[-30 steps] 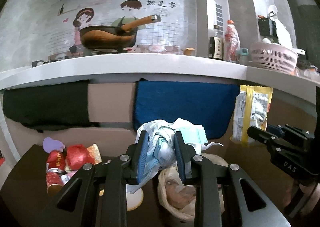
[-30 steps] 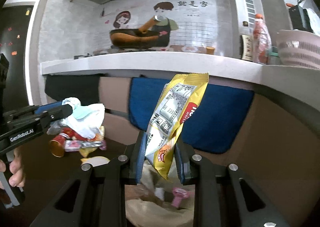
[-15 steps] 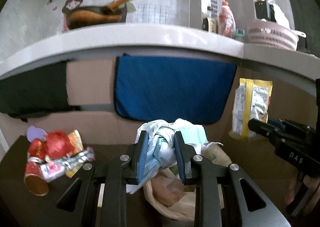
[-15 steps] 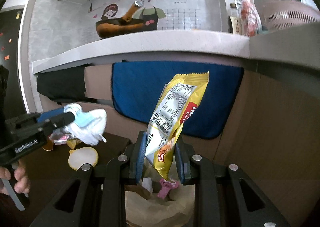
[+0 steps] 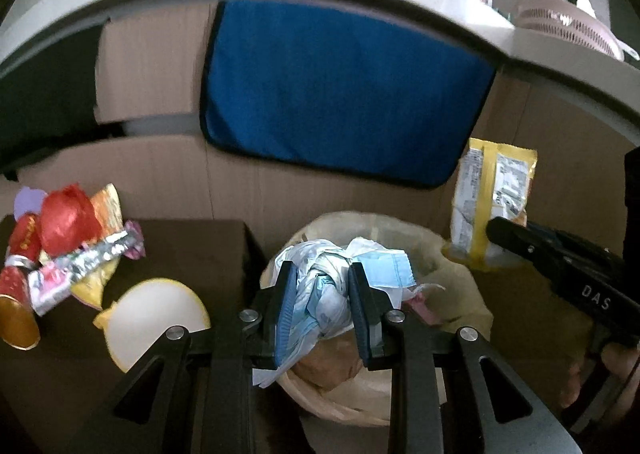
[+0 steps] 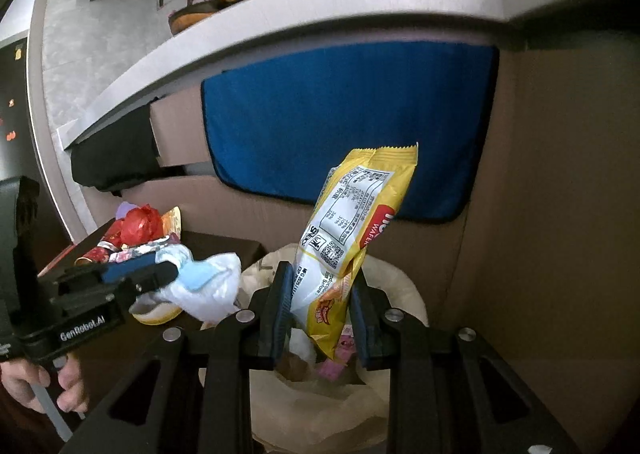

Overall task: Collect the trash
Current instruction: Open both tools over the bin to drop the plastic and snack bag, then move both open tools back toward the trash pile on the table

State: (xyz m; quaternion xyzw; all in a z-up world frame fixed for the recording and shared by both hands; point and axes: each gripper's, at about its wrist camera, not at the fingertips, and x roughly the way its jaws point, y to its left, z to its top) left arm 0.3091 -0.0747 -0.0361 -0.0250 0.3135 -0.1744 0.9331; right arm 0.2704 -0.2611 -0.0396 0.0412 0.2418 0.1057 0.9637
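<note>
My left gripper [image 5: 322, 286] is shut on a crumpled wad of white tissue and a blue face mask [image 5: 332, 286], held over the trash bin [image 5: 468, 286], which has a pale bag liner. It also shows in the right wrist view [image 6: 160, 274] with the wad [image 6: 208, 286]. My right gripper [image 6: 320, 294] is shut on a yellow wafer wrapper [image 6: 352, 230], held upright over the bin [image 6: 400, 294]. The wrapper shows in the left wrist view [image 5: 492, 197] too.
A dark table [image 5: 192, 254] left of the bin holds red and orange wrappers [image 5: 64, 221], a silver candy wrapper [image 5: 84, 258], a can [image 5: 16, 306] and a pale yellow lid [image 5: 152, 314]. A blue cloth [image 5: 344, 85] hangs on the cardboard wall behind.
Both grippers have tilted down and moved closer over the bin, each still holding its trash. The bin now fills more of both views.
</note>
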